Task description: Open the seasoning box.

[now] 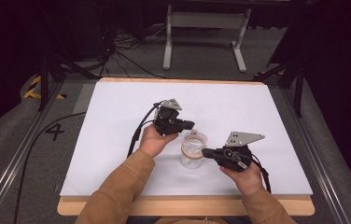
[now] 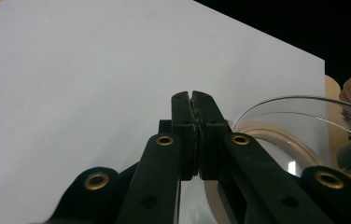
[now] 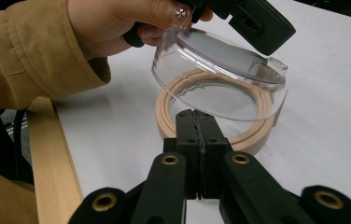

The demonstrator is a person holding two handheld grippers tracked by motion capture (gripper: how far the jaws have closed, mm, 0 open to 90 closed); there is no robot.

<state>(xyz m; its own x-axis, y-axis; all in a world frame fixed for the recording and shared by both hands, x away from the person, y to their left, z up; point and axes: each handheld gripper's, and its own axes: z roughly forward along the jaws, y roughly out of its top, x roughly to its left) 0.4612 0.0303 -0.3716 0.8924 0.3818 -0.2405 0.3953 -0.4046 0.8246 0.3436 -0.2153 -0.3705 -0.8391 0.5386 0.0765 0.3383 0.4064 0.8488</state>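
Near the middle of the white table (image 1: 117,121), slightly toward the near edge, stands a clear glass jar with a pale wooden ring around its mouth (image 1: 193,150) — the thing both grippers are working on. The left gripper (image 1: 188,125) sits just beyond the jar's far-left side, and a clear round plastic lid (image 3: 220,70) hangs tilted above the wooden ring in the right gripper view, its far rim up against that gripper's black tip. In the left gripper view its fingers (image 2: 183,135) are pressed together with no gap; whether they pinch the lid's edge is hidden, so I cannot say for sure. The right gripper (image 1: 207,152) comes in from the right and meets the jar's rim; its fingers (image 3: 211,140) are together too, and they seem to nip the near side of the wooden ring, though the contact itself is covered by the jaws.

Judging from this, the step in hand is parting lid from jar — or seating it; the tilt alone does not tell which. The next move calls for the right gripper to steady the jar while the left carries the lid evenly, minding its slippery, curved edge.
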